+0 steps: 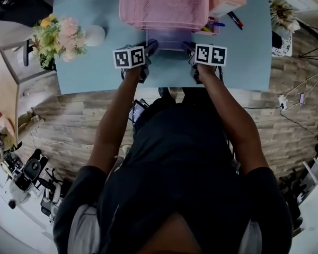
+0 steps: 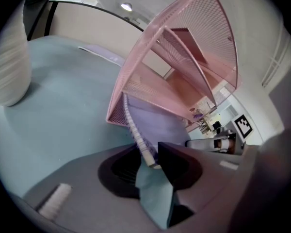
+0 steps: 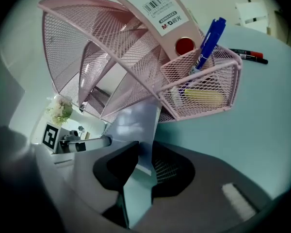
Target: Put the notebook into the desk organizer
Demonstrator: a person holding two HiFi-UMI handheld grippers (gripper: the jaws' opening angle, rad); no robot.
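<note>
As the notebook point(image 1: 167, 37) sits out past the middle of the worktop point(image 1: 90, 67), its leading end is already nosing into the bottom tier of the pink desk organizer point(image 1: 164, 7) at the far edge. Left tongs point(image 2: 152, 161) are clamped on the spiral-bound side, right tongs point(image 3: 144, 161) on the opposite side. My read is it's past halfway: lifted, lined up, partly in. What's left is to push it home and let go. The pen basket point(image 3: 203, 89) sits just right of the slot.
</note>
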